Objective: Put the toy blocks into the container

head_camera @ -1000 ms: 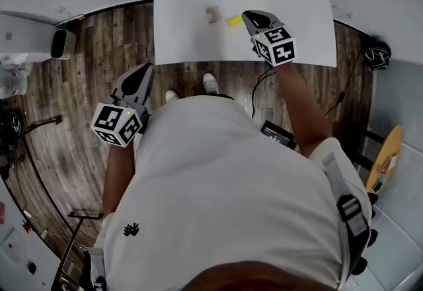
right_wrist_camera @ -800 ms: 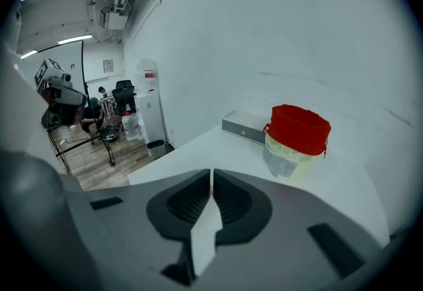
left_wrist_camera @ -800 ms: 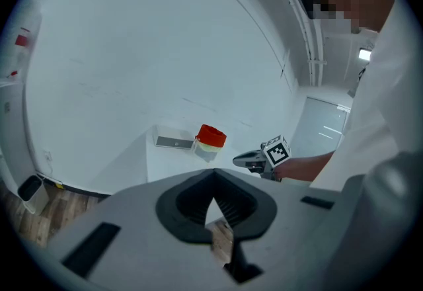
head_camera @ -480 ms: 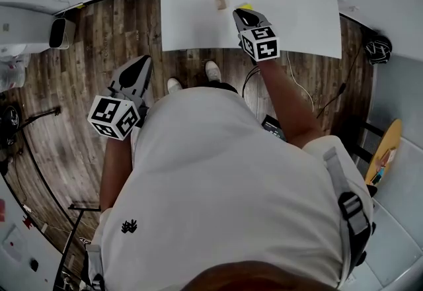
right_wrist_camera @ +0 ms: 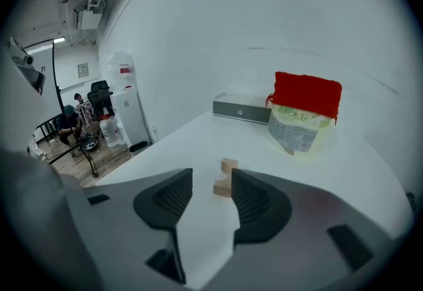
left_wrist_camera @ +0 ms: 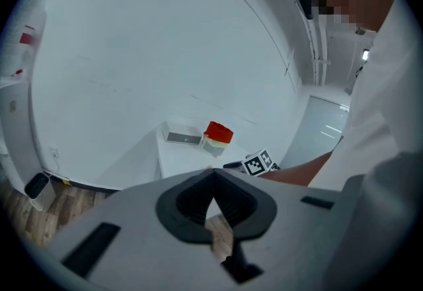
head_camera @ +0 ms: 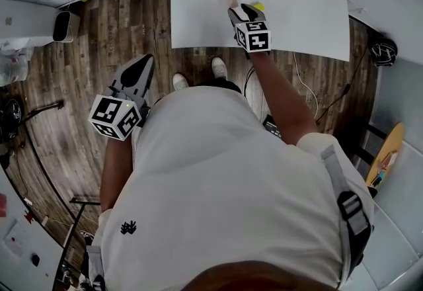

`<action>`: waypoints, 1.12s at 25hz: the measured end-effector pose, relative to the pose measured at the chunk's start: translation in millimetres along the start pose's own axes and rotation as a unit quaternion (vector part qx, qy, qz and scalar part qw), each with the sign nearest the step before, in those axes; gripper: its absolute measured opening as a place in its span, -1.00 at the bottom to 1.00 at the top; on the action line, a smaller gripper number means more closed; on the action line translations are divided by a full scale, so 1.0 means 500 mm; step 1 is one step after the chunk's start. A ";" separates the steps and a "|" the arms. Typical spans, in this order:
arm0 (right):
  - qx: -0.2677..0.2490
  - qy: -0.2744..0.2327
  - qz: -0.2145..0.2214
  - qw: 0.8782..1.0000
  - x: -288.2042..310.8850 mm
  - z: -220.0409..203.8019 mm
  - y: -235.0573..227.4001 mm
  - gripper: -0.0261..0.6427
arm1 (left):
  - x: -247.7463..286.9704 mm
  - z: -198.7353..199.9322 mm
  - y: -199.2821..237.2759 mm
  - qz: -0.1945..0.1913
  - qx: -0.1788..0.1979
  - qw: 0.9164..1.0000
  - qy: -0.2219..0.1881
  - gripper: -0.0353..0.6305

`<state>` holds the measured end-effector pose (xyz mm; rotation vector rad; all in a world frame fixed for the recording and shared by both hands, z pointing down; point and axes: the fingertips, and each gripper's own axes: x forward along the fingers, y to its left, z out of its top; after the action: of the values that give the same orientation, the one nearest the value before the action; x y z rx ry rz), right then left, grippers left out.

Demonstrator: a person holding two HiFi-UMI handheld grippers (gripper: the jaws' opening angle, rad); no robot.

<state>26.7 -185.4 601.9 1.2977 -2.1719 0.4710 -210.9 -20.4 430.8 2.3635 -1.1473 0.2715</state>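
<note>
Here | container [right_wrist_camera: 301,127] | red top | green label characters unreadable

Open tabletop [right_wrist_camera: 370,180] around the wooden block [right_wrist_camera: 225,178] just ahead of the right hand-held gripper [right_wrist_camera: 211,182] (container [right_wrist_camera: 303,114] well behind, rightward)

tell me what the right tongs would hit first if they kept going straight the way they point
Most likely the wooden block on the table: it sits just ahead of the right tongs, in line with the gap. Their jaws have just been opening, with nothing between them yet. Depth is unclear.
</note>
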 end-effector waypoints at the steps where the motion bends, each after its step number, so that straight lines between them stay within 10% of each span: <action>1: 0.002 0.003 -0.005 1.000 0.009 -0.004 -0.003 -0.34 | -0.001 -0.001 0.003 0.001 0.000 1.000 0.001 -0.88; 28: 0.007 0.065 -0.023 0.998 0.089 -0.059 -0.030 -0.53 | -0.008 -0.005 0.006 0.017 0.000 1.000 0.011 -0.88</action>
<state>31.9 -206.5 653.0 1.2854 -2.0294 0.5373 -215.6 -18.2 432.5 2.3369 -1.1777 0.3069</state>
